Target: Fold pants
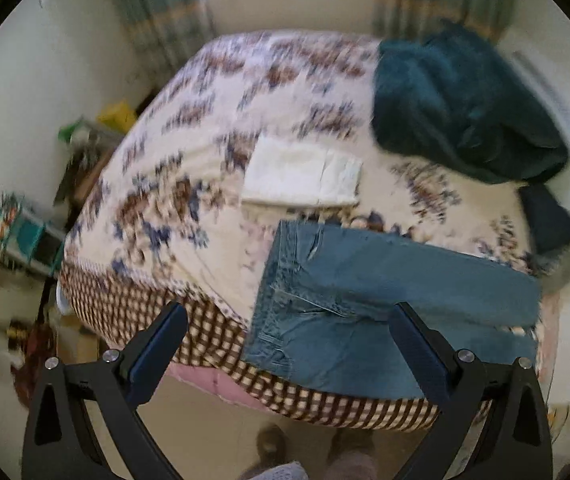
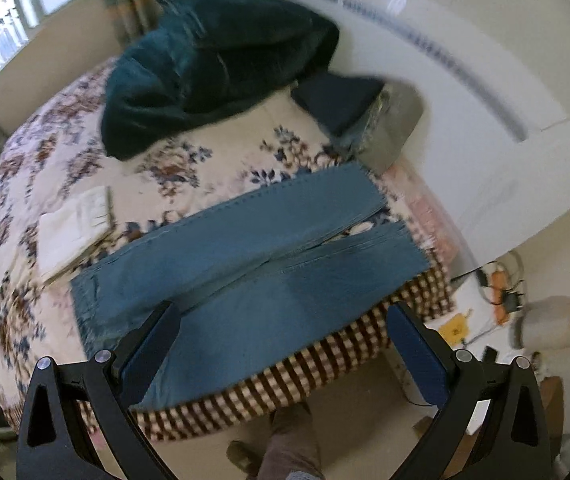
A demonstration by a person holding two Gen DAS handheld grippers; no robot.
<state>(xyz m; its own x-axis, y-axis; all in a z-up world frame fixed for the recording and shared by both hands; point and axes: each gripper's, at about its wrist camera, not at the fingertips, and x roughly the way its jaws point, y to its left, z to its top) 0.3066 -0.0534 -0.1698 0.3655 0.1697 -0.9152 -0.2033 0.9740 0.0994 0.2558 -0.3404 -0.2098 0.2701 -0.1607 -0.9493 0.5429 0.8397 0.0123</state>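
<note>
Denim jeans [image 1: 365,300] lie flat along the bed's [image 1: 189,184] near edge, legs side by side. Both the left gripper [image 1: 289,316] and right gripper [image 2: 285,316] hover with jaws apart, empty. Heavy, limp cloth, I judge; pinch waistband and hems.

bed [image 1: 173,200] w/ floral cover, checked border at near edge. on it: blue jeans [image 1: 365,300] laid flat along near edge, folded white cloth [image 1: 301,178] just behind, teal blanket heap [image 1: 457,100] far right, dark folded garment [image 1: 549,220] beside it
</note>
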